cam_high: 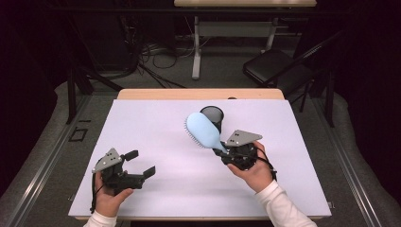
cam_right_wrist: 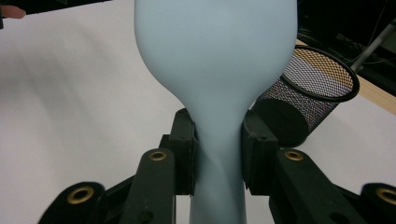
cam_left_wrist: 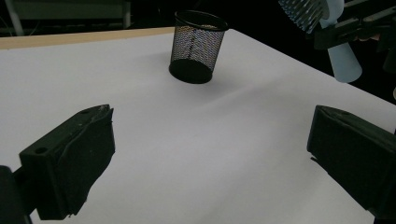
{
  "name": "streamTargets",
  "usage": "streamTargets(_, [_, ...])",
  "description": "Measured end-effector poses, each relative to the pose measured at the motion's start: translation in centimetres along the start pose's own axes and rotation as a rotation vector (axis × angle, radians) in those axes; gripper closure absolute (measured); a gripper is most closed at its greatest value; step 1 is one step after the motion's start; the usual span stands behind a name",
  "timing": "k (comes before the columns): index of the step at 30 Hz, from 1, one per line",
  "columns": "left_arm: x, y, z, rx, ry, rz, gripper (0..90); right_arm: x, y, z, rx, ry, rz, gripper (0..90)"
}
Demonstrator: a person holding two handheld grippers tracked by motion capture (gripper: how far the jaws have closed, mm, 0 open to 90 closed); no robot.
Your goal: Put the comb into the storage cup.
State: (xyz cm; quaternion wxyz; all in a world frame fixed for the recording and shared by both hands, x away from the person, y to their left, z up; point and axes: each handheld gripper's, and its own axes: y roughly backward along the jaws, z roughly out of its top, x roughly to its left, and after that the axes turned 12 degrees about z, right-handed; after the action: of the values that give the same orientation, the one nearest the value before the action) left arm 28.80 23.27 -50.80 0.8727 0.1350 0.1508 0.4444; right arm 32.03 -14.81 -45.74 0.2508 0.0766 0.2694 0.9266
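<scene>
Low in the frame's left, the left tongs [cam_high: 142,163] are hanging released and empty over the worktop [cam_high: 156,123], well apart from the work. Right of centre, the right tongs [cam_high: 226,152] are clamping the handle of the pale blue hairbrush [cam_high: 203,130], its long axis slanting toward the upper left, head reaching just beside the black mesh cup [cam_high: 212,116] farther back

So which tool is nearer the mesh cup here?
Right. The right tool holds the brush by its handle just in front of the mesh cup, brush head beside the rim. The left tool sits open, far off near the table's near-left edge.
</scene>
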Motion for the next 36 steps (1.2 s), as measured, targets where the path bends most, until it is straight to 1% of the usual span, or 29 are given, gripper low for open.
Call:
streamTargets(1, [-0.1, -0.1, 0.1, 0.002, -0.005, -0.005, 1.0, 0.0, 0.0, 0.0, -0.003, -0.002, 0.001, 69.6])
streamTargets(3, [-0.2, -0.4, 0.2, 0.002, 0.0, -0.013, 1.0, 0.0, 0.0, 0.0, -0.012, -0.005, 0.004, 69.6])
streamTargets(5, [-0.4, -0.6, 0.4, 0.003, 0.0, -0.013, 1.0, -0.1, 0.0, 0.0, -0.028, -0.006, 0.003, 69.6])
streamTargets(11, [-1.0, -0.9, 1.1, 0.011, -0.006, -0.03, 1.0, -0.3, 0.1, 0.1, -0.06, -0.01, 0.002, 69.6])
streamTargets(12, [-1.1, -1.0, 1.1, 0.009, -0.007, -0.03, 1.0, -0.3, 0.2, 0.1, -0.067, -0.013, 0.005, 69.6])
streamTargets(14, [-1.2, -1.1, 1.2, 0.019, -0.013, -0.026, 1.0, -0.3, 0.3, 0.1, -0.075, -0.016, 0.003, 69.6])
streamTargets(18, [-1.3, -1.2, 1.3, 0.014, -0.004, -0.025, 1.0, -0.3, 0.5, 0.1, -0.095, -0.017, -0.002, 69.6])
streamTargets(22, [-1.3, -1.2, 1.7, 0.004, 0.02, -0.032, 1.0, -0.4, 0.6, 0.1, -0.12, -0.02, -0.007, 69.6])
streamTargets(24, [-1.3, -1.3, 1.9, 0.008, 0.02, -0.027, 1.0, -0.4, 0.6, 0.0, -0.126, -0.021, -0.008, 69.6])
streamTargets(27, [-1.4, -1.4, 2.2, 0.012, 0.01, -0.024, 1.0, -0.4, 0.7, 0.0, -0.128, -0.024, -0.008, 69.6])
streamTargets(28, [-1.4, -1.4, 2.3, 0.011, 0.013, -0.024, 1.0, -0.4, 0.7, -0.1, -0.129, -0.025, -0.008, 69.6])
streamTargets(33, [-1.8, -1.8, 3.0, 0.013, 0.004, -0.036, 1.0, -0.4, 0.7, -0.2, -0.135, -0.029, -0.01, 69.6])
streamTargets(36, [-2.0, -2.1, 3.4, 0.021, 0.009, -0.042, 1.0, -0.5, 0.8, -0.2, -0.143, -0.031, -0.013, 69.6])
